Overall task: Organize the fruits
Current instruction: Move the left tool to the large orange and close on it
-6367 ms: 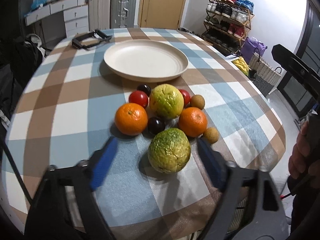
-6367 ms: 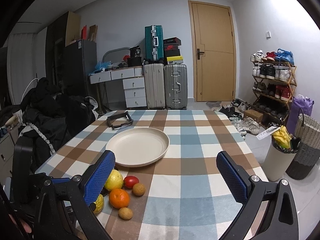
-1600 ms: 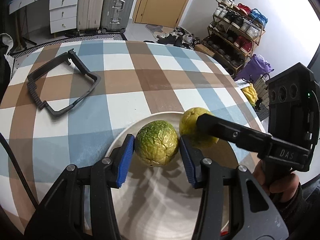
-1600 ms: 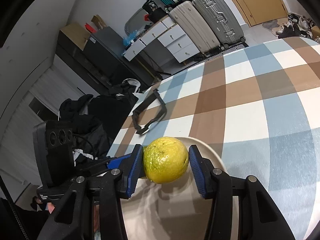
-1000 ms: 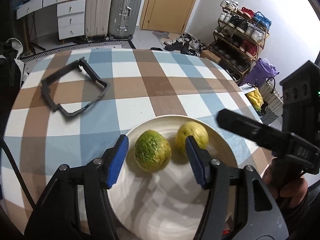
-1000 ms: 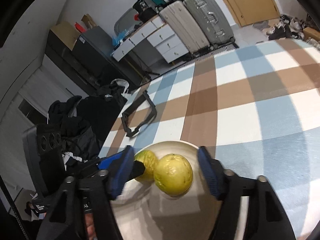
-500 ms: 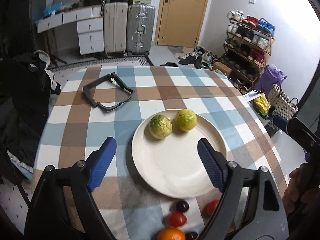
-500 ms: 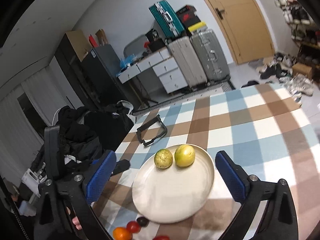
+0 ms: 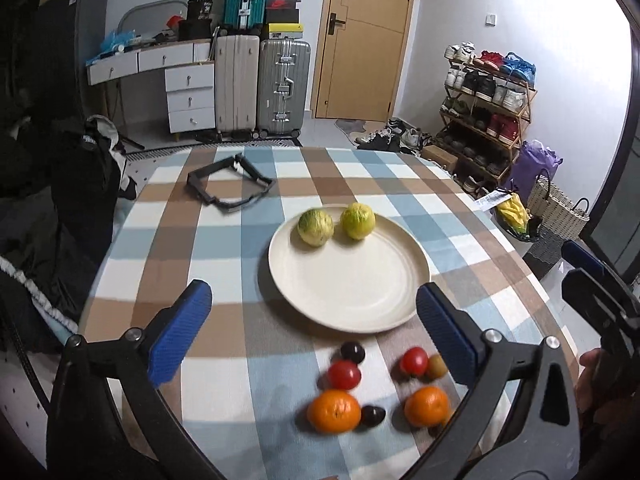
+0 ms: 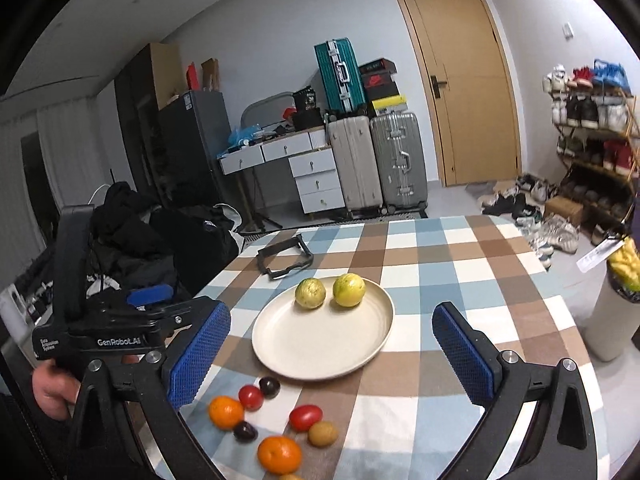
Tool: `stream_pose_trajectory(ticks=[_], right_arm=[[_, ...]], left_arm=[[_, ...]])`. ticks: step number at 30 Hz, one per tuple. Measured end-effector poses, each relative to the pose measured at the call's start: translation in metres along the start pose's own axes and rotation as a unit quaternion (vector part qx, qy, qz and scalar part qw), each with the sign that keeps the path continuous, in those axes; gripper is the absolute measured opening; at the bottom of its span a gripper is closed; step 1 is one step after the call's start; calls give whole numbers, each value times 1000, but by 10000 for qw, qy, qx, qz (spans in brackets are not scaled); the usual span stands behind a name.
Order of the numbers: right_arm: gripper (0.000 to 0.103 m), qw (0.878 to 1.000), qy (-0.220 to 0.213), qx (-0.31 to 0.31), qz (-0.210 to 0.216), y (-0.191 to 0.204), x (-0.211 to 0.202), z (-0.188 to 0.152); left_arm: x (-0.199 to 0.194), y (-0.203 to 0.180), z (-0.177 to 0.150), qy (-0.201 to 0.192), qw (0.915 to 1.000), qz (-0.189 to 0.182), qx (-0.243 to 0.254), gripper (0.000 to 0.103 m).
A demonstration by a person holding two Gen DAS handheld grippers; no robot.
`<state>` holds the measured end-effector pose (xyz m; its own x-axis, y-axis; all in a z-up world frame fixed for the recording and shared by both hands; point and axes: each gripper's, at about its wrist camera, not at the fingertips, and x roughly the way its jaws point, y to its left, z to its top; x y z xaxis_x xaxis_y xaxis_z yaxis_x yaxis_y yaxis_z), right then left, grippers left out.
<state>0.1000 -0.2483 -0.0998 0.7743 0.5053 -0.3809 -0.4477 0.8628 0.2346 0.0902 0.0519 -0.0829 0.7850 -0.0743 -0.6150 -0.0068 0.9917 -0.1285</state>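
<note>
**Tools empty above the small fruit: the hazards ahead**

Left tool (image 9: 312, 328) hangs with its jaws opening and nothing between them; the right tool (image 10: 330, 344) stands spread wide and is just as empty. Ahead of both, the cream plate (image 9: 360, 300) rests on the checked desk (image 9: 168, 240) with a green-yellow fruit (image 9: 315, 227) and a yellower one (image 9: 360, 220) sitting side by side at its far rim.

Nearer than the plate, below the left tool's blue pads, lies the unsorted fruit: two oranges (image 9: 334, 411) (image 9: 426, 406), two red tomatoes (image 9: 344, 374) (image 9: 414, 361), two dark plums (image 9: 352, 352) (image 9: 373, 415) and a brownish fruit (image 9: 436, 366) partly hidden by the right-hand finger.

Risks, as I judge them:

- The pieces lie close, some touching, so wide jaws coming down on one may nudge its neighbour into a roll toward the desk's near edge.
- Tomatoes and plums look soft-skinned, and a hard squeeze could split them.
- Round fruit set down on the shallow plate may roll into the pair already there or over the rim.
- Both tools share the same patch of desk, the left one's body showing beside the right tool's left finger, so reaching together invites a clash.

A black frame (image 9: 230, 186) lies well beyond the plate, out of the way.
</note>
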Motion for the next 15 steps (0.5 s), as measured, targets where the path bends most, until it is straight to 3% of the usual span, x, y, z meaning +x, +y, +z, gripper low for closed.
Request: stream_pose_trajectory(ticks=[5, 15], right_arm=[[103, 9996, -30, -198, -190, 16, -13, -21], [103, 9977, 316, -440, -396, 31, -11, -67]], left_arm=[[0, 7, -27, 262, 9996, -74, -117, 102], [22, 16, -68, 708, 9968, -173, -340, 102]])
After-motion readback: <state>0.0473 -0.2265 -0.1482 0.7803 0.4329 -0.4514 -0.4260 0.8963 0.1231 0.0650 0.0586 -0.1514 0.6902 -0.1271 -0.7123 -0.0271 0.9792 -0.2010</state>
